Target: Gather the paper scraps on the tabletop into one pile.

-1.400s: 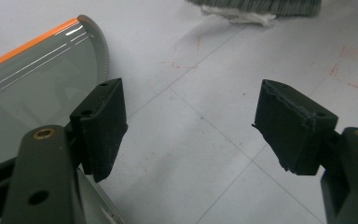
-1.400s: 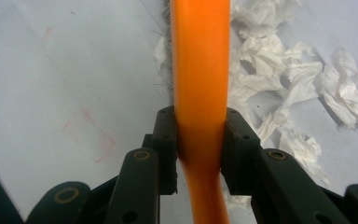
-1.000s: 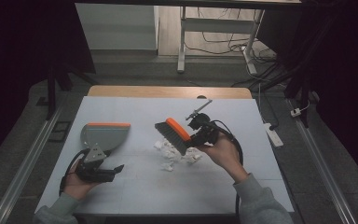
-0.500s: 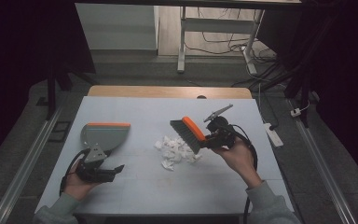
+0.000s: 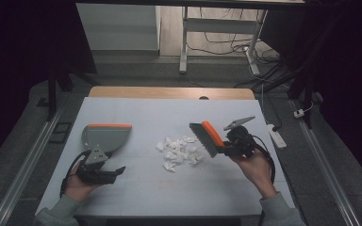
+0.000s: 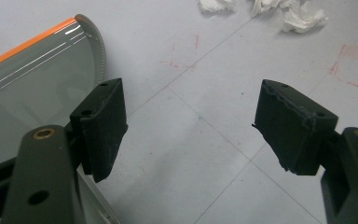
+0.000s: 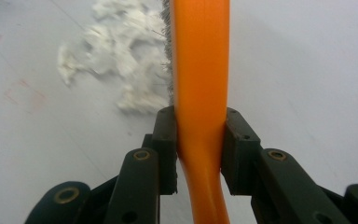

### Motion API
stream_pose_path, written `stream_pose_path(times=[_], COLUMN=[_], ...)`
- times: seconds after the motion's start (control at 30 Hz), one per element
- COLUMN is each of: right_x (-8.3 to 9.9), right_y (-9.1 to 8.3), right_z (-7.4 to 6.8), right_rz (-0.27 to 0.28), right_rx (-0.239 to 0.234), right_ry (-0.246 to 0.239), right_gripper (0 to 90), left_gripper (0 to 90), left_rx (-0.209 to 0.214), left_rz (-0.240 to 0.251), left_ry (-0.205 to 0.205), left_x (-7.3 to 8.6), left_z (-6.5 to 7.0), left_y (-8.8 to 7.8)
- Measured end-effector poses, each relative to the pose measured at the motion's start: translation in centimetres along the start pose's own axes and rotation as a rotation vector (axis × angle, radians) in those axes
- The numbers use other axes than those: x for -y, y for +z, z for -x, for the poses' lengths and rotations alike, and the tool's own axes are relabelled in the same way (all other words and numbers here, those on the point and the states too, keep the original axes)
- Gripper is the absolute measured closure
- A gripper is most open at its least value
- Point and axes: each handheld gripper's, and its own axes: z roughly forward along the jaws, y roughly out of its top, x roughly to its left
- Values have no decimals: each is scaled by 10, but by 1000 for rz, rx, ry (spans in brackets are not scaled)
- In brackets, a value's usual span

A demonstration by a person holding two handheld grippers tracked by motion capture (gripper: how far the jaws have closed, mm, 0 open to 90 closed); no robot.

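A person sits at the near edge of a pale grey table (image 5: 136, 110), a two-jaw gripper in each hand. The left gripper (image 5: 104, 174) rests low on the table at the near left, its jaws spread wide with nothing between them; in the left gripper view the dustpan (image 6: 32, 88) lies just beside one jaw, apart from the pads. The right gripper (image 5: 231, 146) is clamped tight on the orange handle of a hand brush (image 5: 207, 137), whose dark bristles sit at the right edge of a small heap of crumpled white paper scraps (image 5: 179, 151) (roughly mid-table). Farther left, the grey dustpan with its orange lip (image 5: 104, 136) rests well apart from the heap. The step in hand appears to be sweeping the scraps together. The next move likely calls for the left gripper to take the dustpan and bring it against the heap, so the brush can push the scraps leftward into it.
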Motion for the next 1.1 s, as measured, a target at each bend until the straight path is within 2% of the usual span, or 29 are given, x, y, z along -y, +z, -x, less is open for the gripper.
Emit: stream_pose_path(times=[0.17, 0.37, 0.57, 0.8, 1.1], right_x=[30, 66, 89, 96, 96], right_y=[-11, -20, -25, -21, -26], right_z=[10, 19, 26, 31, 28], right_rz=[45, 91, 114, 106, 132], right_rx=[20, 52, 72, 84, 87], right_ry=[42, 59, 91, 99, 88], right_gripper=[697, 697, 697, 697, 697], left_gripper=[260, 260, 260, 260, 260], left_rx=[-2, -5, -6, -6, -9], left_rz=[1, 9, 15, 15, 21], left_ry=[1, 5, 2, 1, -1], left_x=[-1, -2, -1, 0, 0], left_z=[1, 2, 3, 2, 3], left_y=[0, -2, -3, -3, -4])
